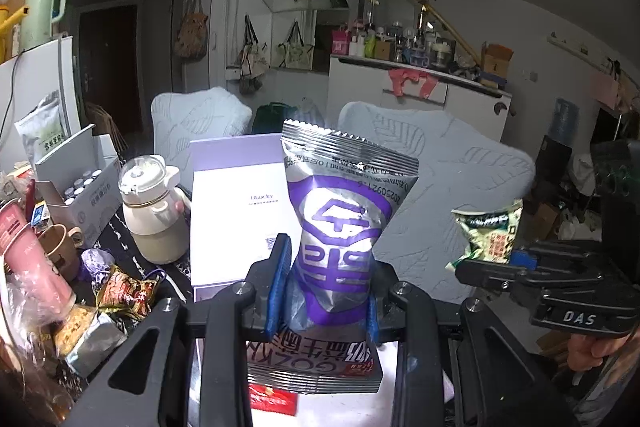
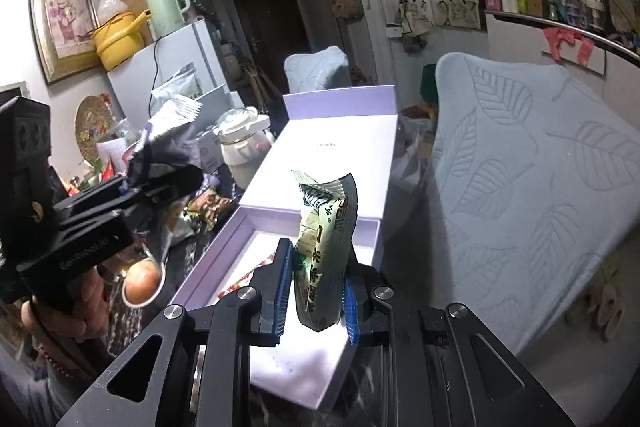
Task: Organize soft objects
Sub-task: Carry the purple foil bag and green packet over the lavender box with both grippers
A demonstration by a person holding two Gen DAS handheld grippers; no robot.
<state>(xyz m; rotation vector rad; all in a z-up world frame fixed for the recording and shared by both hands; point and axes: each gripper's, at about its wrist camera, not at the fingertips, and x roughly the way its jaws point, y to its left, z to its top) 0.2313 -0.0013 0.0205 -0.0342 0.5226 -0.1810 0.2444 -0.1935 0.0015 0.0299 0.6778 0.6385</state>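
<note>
My left gripper (image 1: 326,291) is shut on a silver and purple snack packet (image 1: 340,219), held upright above the open lavender box (image 1: 224,187). Another silver packet (image 1: 316,367) and a red one (image 1: 272,401) lie in the box below it. My right gripper (image 2: 316,295) is shut on a pale green snack packet (image 2: 324,251), upright over the box tray (image 2: 256,243). In the left wrist view the right gripper (image 1: 480,267) shows at the right with the green packet (image 1: 490,233). The right wrist view shows the left gripper (image 2: 136,183) at the left with its silver packet (image 2: 172,119).
Loose snack packets (image 1: 128,291) lie on the dark table left of the box, by a cream kettle (image 1: 154,215), a brown cup (image 1: 58,247) and a carton of small bottles (image 1: 80,187). Chairs with light blue covers (image 2: 520,163) stand behind and to the right of the box.
</note>
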